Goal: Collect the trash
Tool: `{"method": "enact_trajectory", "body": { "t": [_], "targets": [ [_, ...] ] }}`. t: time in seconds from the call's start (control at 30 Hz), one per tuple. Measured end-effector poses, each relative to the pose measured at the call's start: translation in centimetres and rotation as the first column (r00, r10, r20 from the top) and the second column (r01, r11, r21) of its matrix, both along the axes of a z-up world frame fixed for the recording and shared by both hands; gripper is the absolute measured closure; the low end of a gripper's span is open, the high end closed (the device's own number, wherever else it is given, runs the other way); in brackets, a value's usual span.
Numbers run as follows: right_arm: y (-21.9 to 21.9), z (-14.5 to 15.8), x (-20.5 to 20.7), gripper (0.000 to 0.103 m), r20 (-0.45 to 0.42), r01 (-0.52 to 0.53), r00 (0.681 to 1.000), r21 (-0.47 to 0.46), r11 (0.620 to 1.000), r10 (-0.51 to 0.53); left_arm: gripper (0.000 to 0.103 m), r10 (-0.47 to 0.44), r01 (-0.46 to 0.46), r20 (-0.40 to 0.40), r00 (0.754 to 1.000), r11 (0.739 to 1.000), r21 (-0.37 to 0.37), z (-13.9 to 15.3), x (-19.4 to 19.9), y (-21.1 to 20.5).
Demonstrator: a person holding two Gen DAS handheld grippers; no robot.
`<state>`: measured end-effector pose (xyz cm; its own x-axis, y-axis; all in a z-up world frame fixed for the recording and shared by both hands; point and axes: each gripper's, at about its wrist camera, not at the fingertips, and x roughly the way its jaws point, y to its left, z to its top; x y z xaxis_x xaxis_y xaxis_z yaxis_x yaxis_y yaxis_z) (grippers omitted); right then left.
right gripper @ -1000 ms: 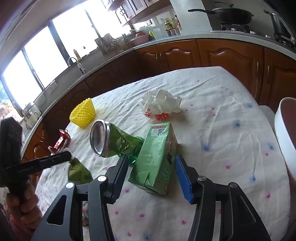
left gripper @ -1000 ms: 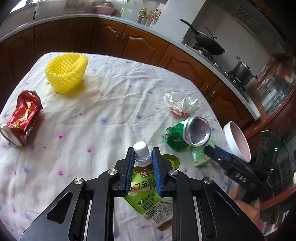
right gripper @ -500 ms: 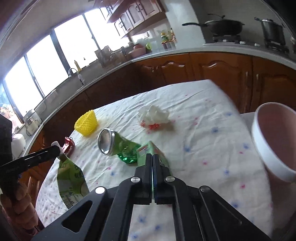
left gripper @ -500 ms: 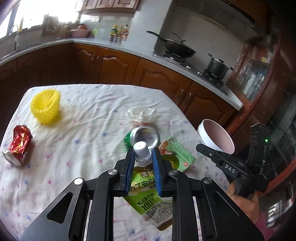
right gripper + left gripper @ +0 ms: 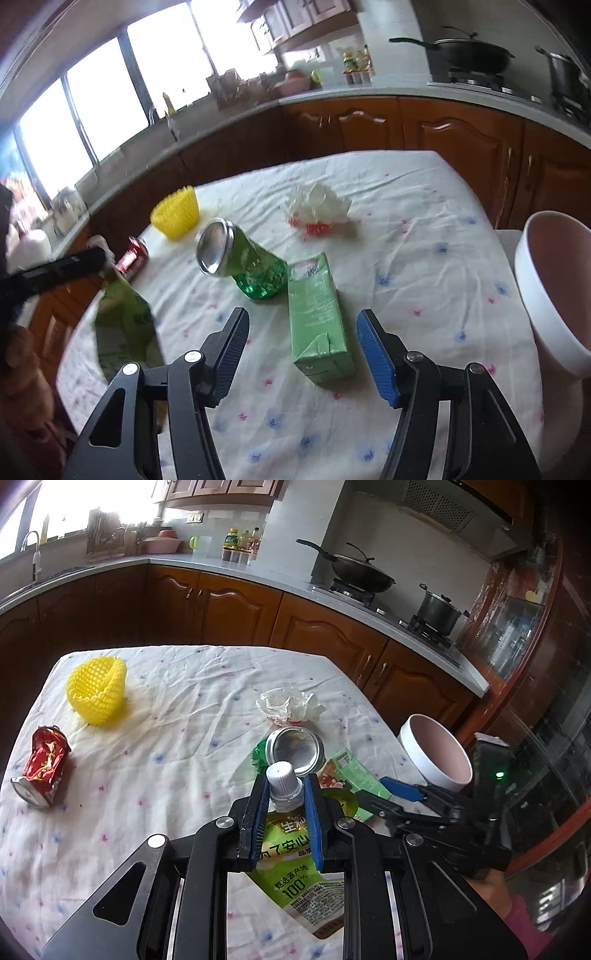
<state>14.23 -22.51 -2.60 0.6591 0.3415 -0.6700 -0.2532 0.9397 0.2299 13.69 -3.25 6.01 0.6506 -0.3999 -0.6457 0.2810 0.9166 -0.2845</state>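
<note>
Our left gripper [image 5: 285, 805] points down and pinches the white cap of a soft green drink pouch [image 5: 295, 882], held up off the white flowery tablecloth [image 5: 177, 760]. Our right gripper [image 5: 303, 343] has just been opening; its fingers sit apart around the green paper carton [image 5: 317, 314], lying beside the squashed green can [image 5: 243, 262].

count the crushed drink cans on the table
2: a red can near the table's left edge in the left wrist view, and a green can mid-table beside the green carton. None looks hidden.
</note>
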Motion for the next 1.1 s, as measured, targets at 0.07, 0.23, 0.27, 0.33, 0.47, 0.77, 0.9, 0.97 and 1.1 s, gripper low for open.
{"method": "enact_trajectory", "body": {
  "t": [0.07, 0.23, 0.27, 0.33, 0.47, 0.77, 0.9, 0.97, 1.1],
  "targets": [
    [-0.1, -0.6, 0.4, 0.070, -0.022, 0.006, 1.000, -0.007, 1.000, -0.006, 0.086, -0.004, 0.004, 0.002, 1.000, 1.000, 0.001, 0.0, 0.0, -0.1],
    [-2.4, 0.3, -0.8, 0.069, 0.010, 0.058, 0.998, 0.039, 0.998, -0.058, 0.086, -0.027, 0.027, 0.014, 1.000, 1.000, 0.002, 0.5, 0.2, -1.3],
    [-3.0, 0.6, -1.0, 0.069, 0.017, 0.069, 0.997, 0.053, 0.996, -0.070, 0.086, -0.034, 0.034, 0.017, 0.999, 0.999, 0.000, 0.6, 0.3, -1.7],
    [-4.5, 1.3, -1.6, 0.070, 0.034, 0.097, 0.994, 0.075, 0.992, -0.100, 0.086, -0.051, 0.051, 0.024, 0.998, 0.999, -0.002, 0.8, 0.6, -2.7],
    [-7.7, 2.6, -2.9, 0.070, 0.058, 0.152, 0.985, 0.124, 0.980, -0.160, 0.086, -0.086, 0.087, 0.035, 0.996, 0.996, -0.004, 1.2, 1.1, -5.0],
    [-13.5, 4.2, -5.6, 0.070, 0.093, 0.267, 0.954, 0.160, 0.950, -0.284, 0.086, -0.163, 0.163, 0.046, 0.986, 0.986, -0.011, 2.0, 2.3, -10.3],
    [-15.4, 4.5, -6.3, 0.070, 0.098, 0.308, 0.940, 0.166, 0.937, -0.326, 0.085, -0.191, 0.192, 0.056, 0.980, 0.981, -0.011, 2.4, 2.7, -12.4],
    [-16.3, 4.6, -6.6, 0.070, 0.099, 0.325, 0.934, 0.170, 0.930, -0.344, 0.086, -0.205, 0.206, 0.060, 0.977, 0.979, -0.012, 2.7, 3.0, -13.5],
    [-18.3, 5.0, -7.2, 0.070, 0.107, 0.361, 0.918, 0.180, 0.915, -0.383, 0.085, -0.226, 0.228, 0.072, 0.971, 0.974, -0.011, 3.5, 3.6, -15.7]
  ]
}}
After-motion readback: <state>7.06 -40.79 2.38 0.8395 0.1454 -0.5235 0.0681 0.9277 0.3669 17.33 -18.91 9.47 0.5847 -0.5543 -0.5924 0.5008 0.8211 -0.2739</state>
